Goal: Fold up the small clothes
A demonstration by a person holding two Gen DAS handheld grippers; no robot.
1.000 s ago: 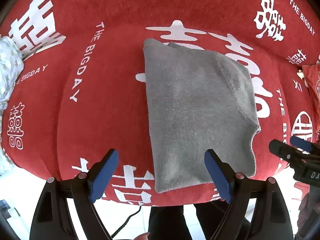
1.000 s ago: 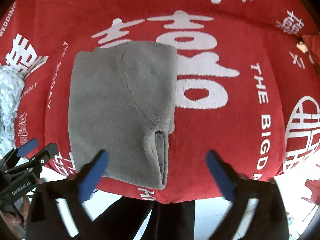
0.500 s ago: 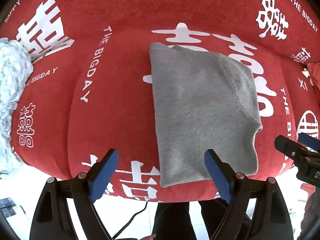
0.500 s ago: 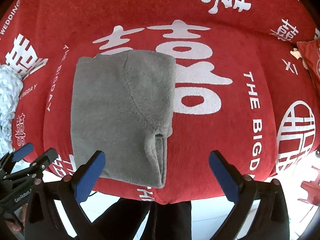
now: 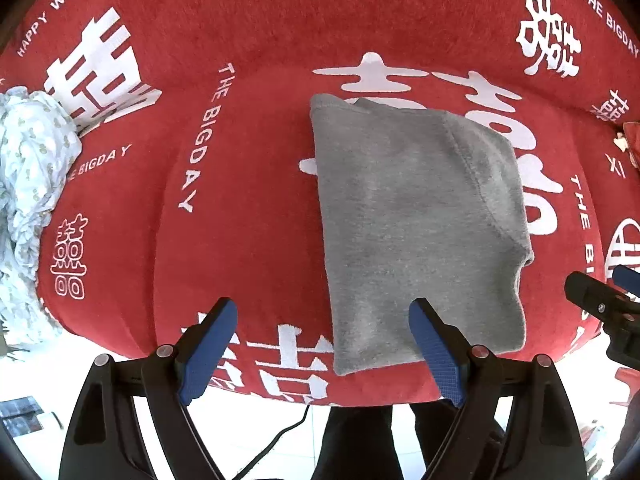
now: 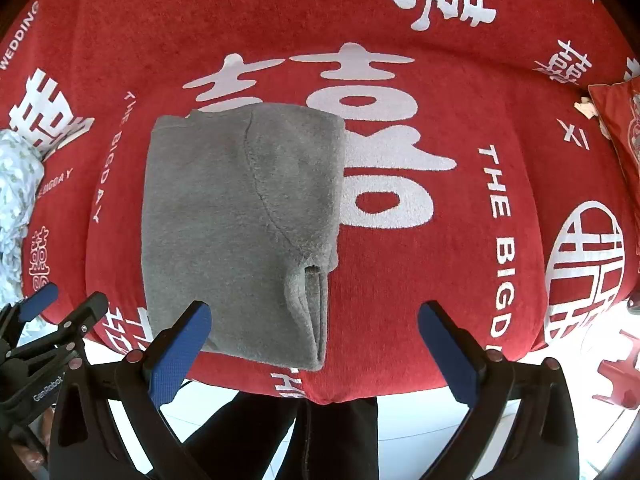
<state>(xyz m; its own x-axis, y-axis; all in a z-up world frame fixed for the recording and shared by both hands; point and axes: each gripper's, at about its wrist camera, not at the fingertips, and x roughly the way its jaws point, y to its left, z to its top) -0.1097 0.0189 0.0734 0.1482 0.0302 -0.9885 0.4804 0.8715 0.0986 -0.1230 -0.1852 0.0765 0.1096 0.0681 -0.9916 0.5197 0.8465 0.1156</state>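
The grey garment [image 5: 416, 224] lay folded into a compact rectangle on the red printed cover [image 5: 248, 208], its near edge close to the front lip of the cushion, with a seamed flap doubled over along its right side. Both tools hung above it, pointing down. The left gripper [image 5: 324, 352] had its jaws wide apart with nothing between them, its right pad over the garment's near left corner. The right gripper [image 6: 316, 352] was likewise spread and empty, straddling the near right corner. A pale patterned cloth [image 5: 28, 200] waited at the far left. The fold looked finished or one pass short. Next, judging by this, either a last halving from the near edge or setting the piece aside.
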